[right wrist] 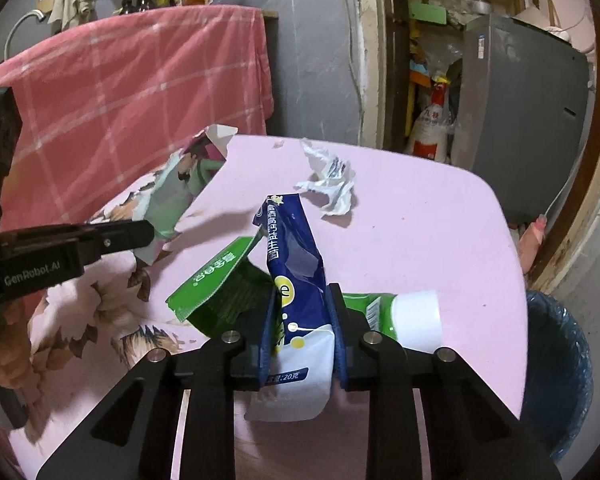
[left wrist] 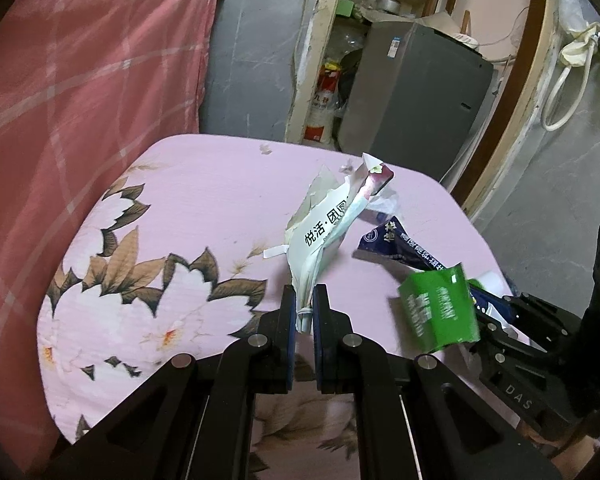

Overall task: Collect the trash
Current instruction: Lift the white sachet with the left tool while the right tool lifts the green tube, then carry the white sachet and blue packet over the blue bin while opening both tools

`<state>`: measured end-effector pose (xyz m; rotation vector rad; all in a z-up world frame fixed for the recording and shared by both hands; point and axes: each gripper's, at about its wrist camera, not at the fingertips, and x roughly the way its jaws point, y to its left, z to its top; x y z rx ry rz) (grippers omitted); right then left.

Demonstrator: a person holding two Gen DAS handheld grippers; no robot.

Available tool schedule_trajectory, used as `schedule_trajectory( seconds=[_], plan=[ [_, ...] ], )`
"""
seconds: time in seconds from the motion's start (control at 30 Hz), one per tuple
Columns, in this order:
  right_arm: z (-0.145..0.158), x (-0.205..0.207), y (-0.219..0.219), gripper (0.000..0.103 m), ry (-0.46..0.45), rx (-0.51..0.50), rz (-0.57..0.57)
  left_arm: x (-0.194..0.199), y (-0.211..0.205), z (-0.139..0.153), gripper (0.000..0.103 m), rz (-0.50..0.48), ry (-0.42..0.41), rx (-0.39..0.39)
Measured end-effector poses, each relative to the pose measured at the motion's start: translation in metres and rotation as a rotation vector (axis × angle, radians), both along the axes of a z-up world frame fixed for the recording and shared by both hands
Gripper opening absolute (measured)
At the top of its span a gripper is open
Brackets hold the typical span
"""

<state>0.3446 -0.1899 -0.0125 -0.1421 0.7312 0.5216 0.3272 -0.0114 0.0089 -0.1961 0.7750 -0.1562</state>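
Observation:
My left gripper (left wrist: 304, 296) is shut on the lower end of a torn white paper wrapper (left wrist: 324, 232) with black print, which stands up above the pink floral tabletop (left wrist: 204, 200). From the right wrist view, the same wrapper (right wrist: 172, 184) hangs in the left gripper (right wrist: 148, 236) at the left. My right gripper (right wrist: 300, 300) is shut on a blue and white packet (right wrist: 296, 256). A green carton (right wrist: 216, 280) with a white end (right wrist: 416, 316) lies right behind the fingers; whether it is pinched too I cannot tell. A crumpled white paper (right wrist: 332, 188) lies farther back on the table.
A bin with a blue liner (right wrist: 560, 368) stands on the floor off the table's right edge. A red checked cloth (right wrist: 132, 88) hangs over furniture at the back left. A grey appliance (right wrist: 520, 120) and a cluttered shelf stand behind the table.

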Motion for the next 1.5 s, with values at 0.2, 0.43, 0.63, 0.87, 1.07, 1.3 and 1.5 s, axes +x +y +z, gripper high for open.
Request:
schedule_trajectory(
  seconds=[0.2,0.43,0.63,0.87,1.07,1.3,1.5],
  plan=[
    [0.016,-0.004,-0.021,0.021,-0.075,0.046,-0.064,0.001,-0.014,0.012,0.005,0.009,-0.061,-0.012],
    [0.042,-0.011,-0.058,0.021,-0.190,0.119,-0.156,0.000,-0.049,0.033,0.005,-0.011,-0.152,-0.026],
    [0.061,-0.020,-0.096,0.021,-0.279,0.144,-0.243,-0.004,-0.093,0.043,0.005,-0.064,-0.206,-0.043],
    [0.068,-0.035,-0.150,0.021,-0.336,0.150,-0.366,-0.009,-0.154,0.049,0.005,-0.146,-0.250,-0.064],
    [0.060,-0.046,-0.203,0.021,-0.342,0.155,-0.466,-0.008,-0.210,0.042,0.005,-0.205,-0.281,-0.068],
    [0.034,-0.054,-0.257,0.021,-0.320,0.162,-0.559,-0.007,-0.276,0.021,0.006,-0.256,-0.295,-0.028],
    [0.006,-0.052,-0.290,0.021,-0.239,0.164,-0.603,0.006,-0.315,-0.009,0.006,-0.306,-0.203,0.030]
  ],
)
